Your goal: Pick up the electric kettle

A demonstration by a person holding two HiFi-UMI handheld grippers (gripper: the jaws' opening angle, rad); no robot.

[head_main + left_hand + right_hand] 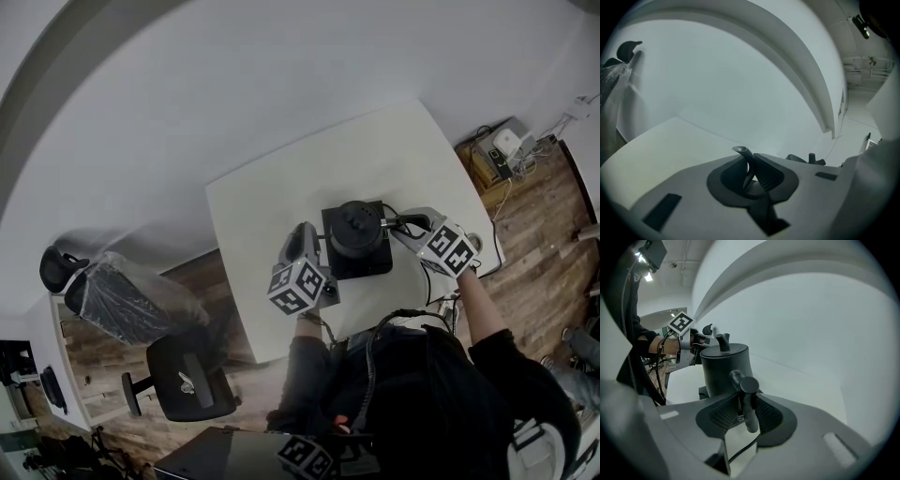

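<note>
I have the black cylindrical electric kettle (356, 228) sitting upright on its black square base (364, 267). The base lies on the white square table (281, 187), towards the edge nearest me.

My left tool (317, 240) comes at the kettle from its left side. In the left gripper view its jaws are clenched on the kettle's thin curved spout (743, 155), whose flared tip stands just above the pads. Most of the kettle's body is hidden behind the tool there; only a few dark parts peek over its right edge.

My right tool (405, 225) reaches in from the kettle's right side. In the right gripper view its jaws grasp the dark rod-shaped handle (751, 413), which runs down between the ribbed pads and ends in a round cap at the top. Just beyond the handle stands the kettle's body, with a flat lid and a small upright knob (723, 340).

Both marker cubes face up in the head view. Off the table's left side, a black office chair (183, 384) stands on the wood-plank floor (534, 216).
</note>
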